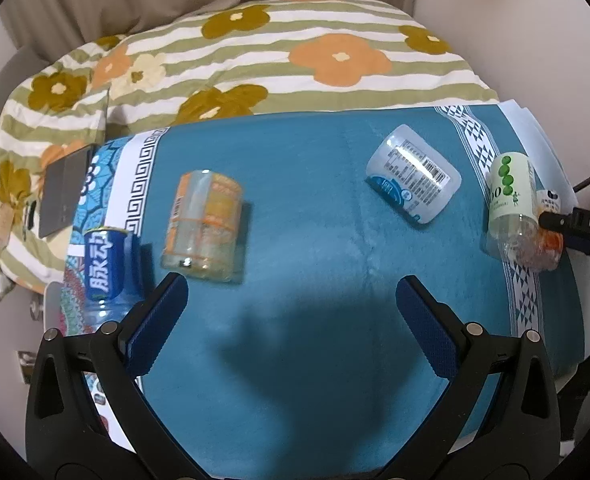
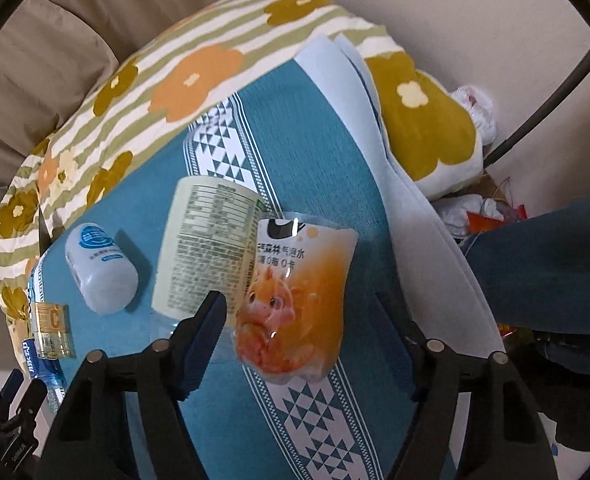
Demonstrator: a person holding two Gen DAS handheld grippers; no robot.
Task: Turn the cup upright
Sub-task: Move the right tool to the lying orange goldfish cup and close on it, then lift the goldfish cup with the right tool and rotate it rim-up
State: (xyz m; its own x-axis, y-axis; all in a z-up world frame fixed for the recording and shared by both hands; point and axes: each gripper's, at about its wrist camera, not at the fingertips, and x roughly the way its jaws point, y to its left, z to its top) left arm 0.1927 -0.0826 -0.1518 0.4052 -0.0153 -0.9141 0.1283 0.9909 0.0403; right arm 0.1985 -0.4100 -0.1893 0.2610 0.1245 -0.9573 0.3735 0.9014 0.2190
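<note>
Several cut-bottle cups lie on a teal mat (image 1: 295,208). An orange-label cup (image 2: 295,296) lies between the open fingers of my right gripper (image 2: 299,344), its base toward the camera; the pads look apart from it. A green-label cup (image 2: 203,240) lies just left of it, seen in the left wrist view (image 1: 511,196) at the mat's right edge. A white-and-blue cup (image 1: 413,180) lies on its side in the middle. A clear orange cup (image 1: 203,226) lies at left. My left gripper (image 1: 291,312) is open and empty above bare mat.
A blue can (image 1: 109,270) stands at the mat's left edge. A floral striped quilt (image 1: 255,60) lies behind the mat. A dark flat device (image 1: 65,192) rests on the quilt at left. White sheets (image 2: 375,128) and clutter lie past the mat's right side.
</note>
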